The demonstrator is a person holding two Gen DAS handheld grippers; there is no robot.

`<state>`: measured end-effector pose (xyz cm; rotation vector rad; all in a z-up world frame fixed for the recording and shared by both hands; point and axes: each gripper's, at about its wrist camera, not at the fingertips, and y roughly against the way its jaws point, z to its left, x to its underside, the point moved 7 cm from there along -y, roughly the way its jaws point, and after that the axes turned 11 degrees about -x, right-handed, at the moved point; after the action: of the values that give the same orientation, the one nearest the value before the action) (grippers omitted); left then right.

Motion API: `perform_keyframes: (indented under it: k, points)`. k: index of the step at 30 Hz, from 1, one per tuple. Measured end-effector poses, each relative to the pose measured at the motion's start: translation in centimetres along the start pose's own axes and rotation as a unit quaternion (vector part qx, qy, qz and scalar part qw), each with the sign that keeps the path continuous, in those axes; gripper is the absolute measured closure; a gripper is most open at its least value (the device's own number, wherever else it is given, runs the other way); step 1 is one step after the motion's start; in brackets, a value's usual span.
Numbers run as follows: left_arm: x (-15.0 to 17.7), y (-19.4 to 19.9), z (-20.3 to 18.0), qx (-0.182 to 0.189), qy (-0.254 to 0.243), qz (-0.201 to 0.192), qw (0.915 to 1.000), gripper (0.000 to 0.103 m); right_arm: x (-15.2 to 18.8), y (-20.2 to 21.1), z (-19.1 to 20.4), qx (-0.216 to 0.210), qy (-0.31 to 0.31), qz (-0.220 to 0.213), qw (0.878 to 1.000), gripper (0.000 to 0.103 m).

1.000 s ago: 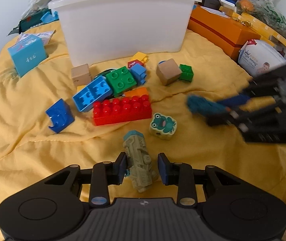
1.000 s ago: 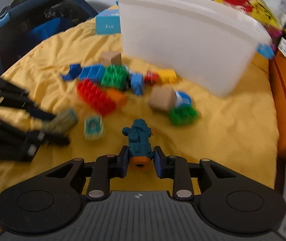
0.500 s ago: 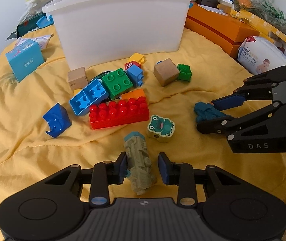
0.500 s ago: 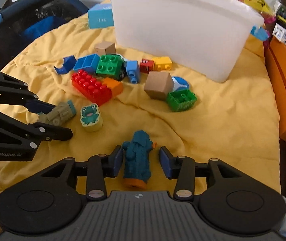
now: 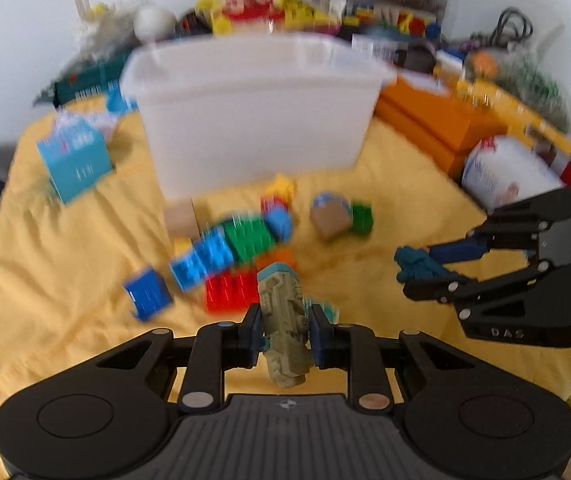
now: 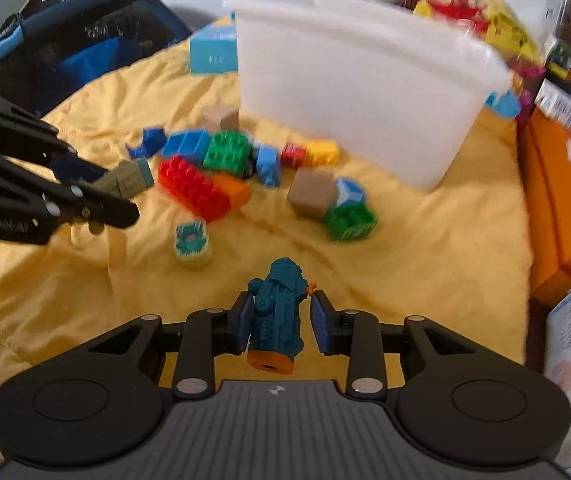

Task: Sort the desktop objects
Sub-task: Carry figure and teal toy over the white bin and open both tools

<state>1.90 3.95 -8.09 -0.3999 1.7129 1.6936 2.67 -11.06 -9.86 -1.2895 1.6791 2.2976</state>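
Note:
My left gripper (image 5: 283, 330) is shut on an olive-green toy vehicle (image 5: 283, 320) and holds it above the yellow cloth; it also shows in the right wrist view (image 6: 125, 178). My right gripper (image 6: 283, 320) is shut on a teal toy vehicle with an orange end (image 6: 277, 316), lifted off the cloth; the teal toy also shows in the left wrist view (image 5: 413, 264). A white plastic bin (image 5: 253, 108) stands behind a pile of building bricks (image 5: 229, 252). A frog block (image 6: 191, 240) lies on the cloth.
A light blue box (image 5: 75, 160) stands left of the bin. Orange boxes (image 5: 433, 128) and a wipes pack (image 5: 509, 176) lie at the right. Two wooden cubes (image 6: 311, 192) and a green brick (image 6: 349, 220) sit among the bricks. A dark bag (image 6: 77, 60) is far left.
Both grippers have closed on their toys and lifted them off the cloth. The left view now looks higher and is blurred by motion.

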Motion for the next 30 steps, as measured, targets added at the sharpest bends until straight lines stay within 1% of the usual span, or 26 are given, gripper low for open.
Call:
perform_keyframes:
  k: [7, 11, 13, 15, 17, 19, 24, 28, 30]
  points:
    - [-5.1, 3.1, 1.3, -0.016, 0.01, -0.069, 0.9975, 0.076, -3.8, 3.1, -1.5, 0.012, -0.008, -0.065, 0.998, 0.068]
    - [-7.3, 3.9, 1.8, -0.027, 0.008, -0.096, 0.9949, 0.076, -5.4, 4.2, -2.4, 0.012, -0.019, -0.094, 0.995, 0.068]
    - [-8.4, 4.2, 2.0, -0.03, 0.004, -0.11, 0.9935, 0.076, -6.2, 4.7, -2.6, 0.016, -0.014, -0.105, 0.994, 0.068]
    - [-9.6, 4.6, 2.2, -0.034, -0.001, -0.126, 0.9915, 0.076, -7.1, 5.4, -2.8, 0.029, 0.001, -0.119, 0.993, 0.068]
    - [-11.1, 4.7, 2.8, -0.046, -0.009, -0.143, 0.9886, 0.076, -8.0, 5.7, -3.2, 0.046, 0.024, -0.132, 0.99, 0.068]
    - [-12.4, 4.8, 3.4, -0.054, -0.013, -0.152, 0.9868, 0.076, -9.1, 5.7, -4.0, 0.07, 0.039, -0.135, 0.988, 0.068]
    - [-16.2, 5.2, 4.3, -0.072, -0.032, -0.192, 0.9781, 0.076, -12.9, 7.2, -5.2, 0.094, 0.055, -0.181, 0.977, 0.068]
    - [-19.0, 4.7, 4.2, -0.076, -0.041, -0.215, 0.9727, 0.076, -15.8, 7.7, -6.2, 0.104, 0.047, -0.215, 0.97, 0.068]
    - [-20.2, 3.9, 4.0, -0.067, -0.035, -0.219, 0.9727, 0.076, -17.0, 7.6, -6.6, 0.102, 0.036, -0.229, 0.967, 0.068]
